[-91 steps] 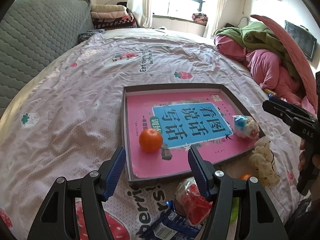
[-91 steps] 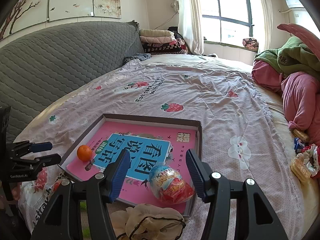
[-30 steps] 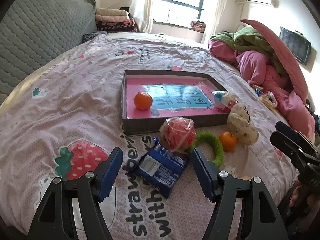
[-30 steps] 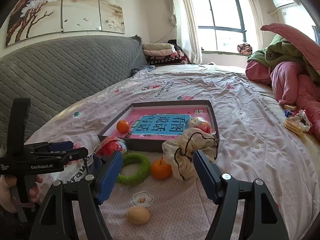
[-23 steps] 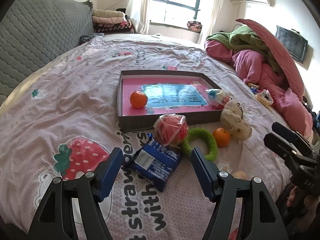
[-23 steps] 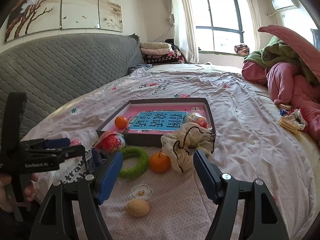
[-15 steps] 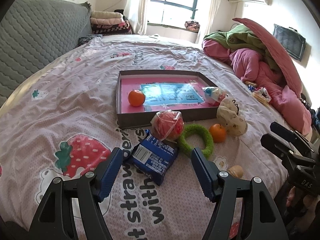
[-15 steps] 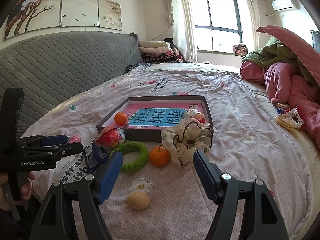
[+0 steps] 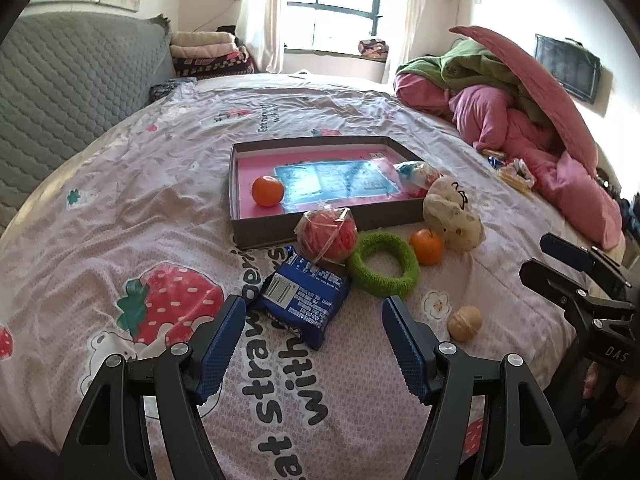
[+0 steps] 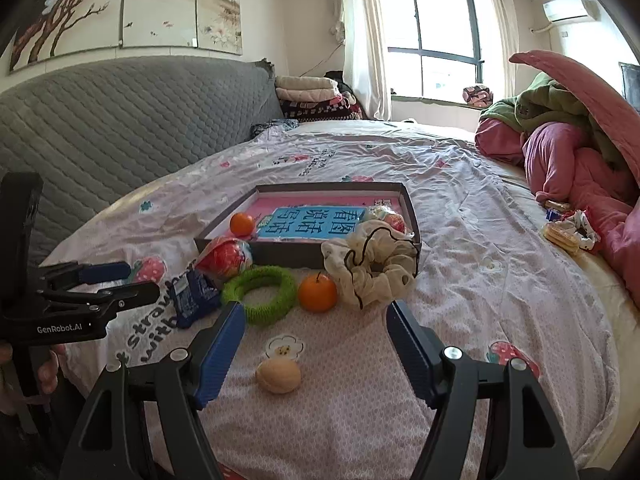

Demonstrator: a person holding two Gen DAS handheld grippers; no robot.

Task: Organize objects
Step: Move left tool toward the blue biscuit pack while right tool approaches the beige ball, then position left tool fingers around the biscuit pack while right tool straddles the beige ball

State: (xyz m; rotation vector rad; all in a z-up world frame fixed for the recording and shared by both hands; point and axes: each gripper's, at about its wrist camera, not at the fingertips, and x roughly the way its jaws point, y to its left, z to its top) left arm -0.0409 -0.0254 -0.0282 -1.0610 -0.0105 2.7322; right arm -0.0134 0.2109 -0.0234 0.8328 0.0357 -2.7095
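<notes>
A shallow dark box (image 9: 256, 236) (image 10: 296, 258) lies on the bed, holding a pink book, an orange (image 9: 267, 191) (image 10: 241, 224) and a wrapped egg toy (image 9: 416, 174). In front of it lie a red wrapped ball (image 9: 328, 234) (image 10: 224, 258), a blue snack packet (image 9: 302, 298) (image 10: 192, 298), a green ring (image 9: 382, 263) (image 10: 260, 288), a second orange (image 9: 427, 247) (image 10: 318, 292), a cream scrunchie (image 9: 452, 216) (image 10: 372, 264) and a walnut (image 9: 465, 323) (image 10: 279, 376). My left gripper (image 9: 314, 320) is open above the near edge of the packet. My right gripper (image 10: 316, 322) is open over the walnut, holding nothing.
A grey quilted headboard (image 10: 120, 120) runs along the left. Piled pink and green bedding (image 9: 520, 112) (image 10: 568, 144) fills the right side, with snack wrappers (image 10: 568, 228) beside it. Folded blankets (image 10: 312, 96) sit by the window. A hand (image 10: 48, 368) holds the left gripper's handle.
Both grippers have drawn back from the box, so the loose objects in front of it appear farther off and the walnut has come fully into both views. Jaws unchanged.
</notes>
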